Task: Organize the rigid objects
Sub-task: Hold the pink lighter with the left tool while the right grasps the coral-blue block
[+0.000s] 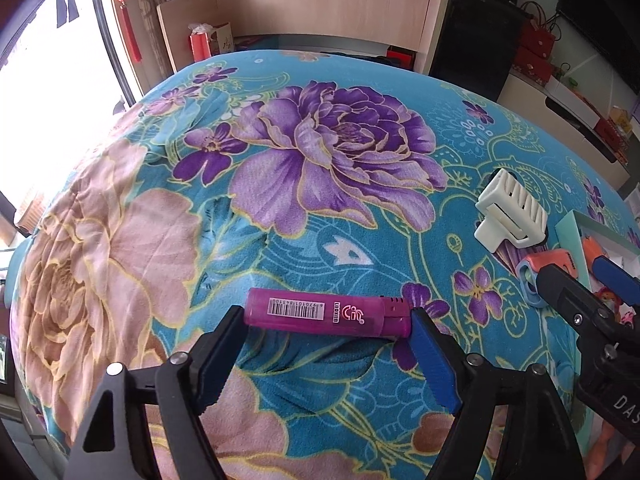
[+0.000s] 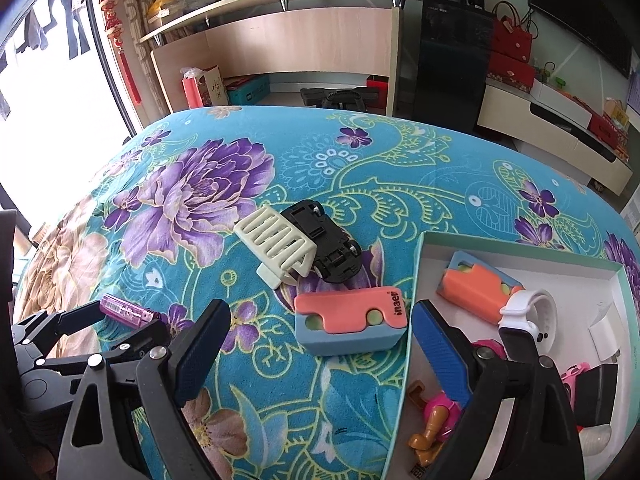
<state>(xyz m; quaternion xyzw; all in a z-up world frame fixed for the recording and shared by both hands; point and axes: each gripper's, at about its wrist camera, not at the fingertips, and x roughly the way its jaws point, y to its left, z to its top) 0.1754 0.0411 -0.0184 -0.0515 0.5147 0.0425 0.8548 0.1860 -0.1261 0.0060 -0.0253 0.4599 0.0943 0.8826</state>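
The left gripper (image 1: 326, 328) has its jaws set wide, and the purple lighter (image 1: 326, 317) lies lengthwise between them, each end right against a pad, so it is gripped end to end just above the floral cloth (image 1: 280, 240). The right gripper (image 2: 320, 344) stands wide open and holds nothing; it hangs over the orange-and-blue block (image 2: 352, 320) on the cloth, left pad clear of it, right pad at the edge of the box (image 2: 418, 272). On the cloth I count one lighter, one white clip (image 2: 276, 246), one black toy car (image 2: 326, 246) lying upside down against the clip, and one orange-and-blue block. Inside the box there is a second orange-and-blue block (image 2: 478, 290), one white watch (image 2: 532, 312), one pink figure (image 2: 438, 420) with tan legs, and one dark block (image 2: 602, 394) at the right; other bits there are too hidden behind the finger to tell.
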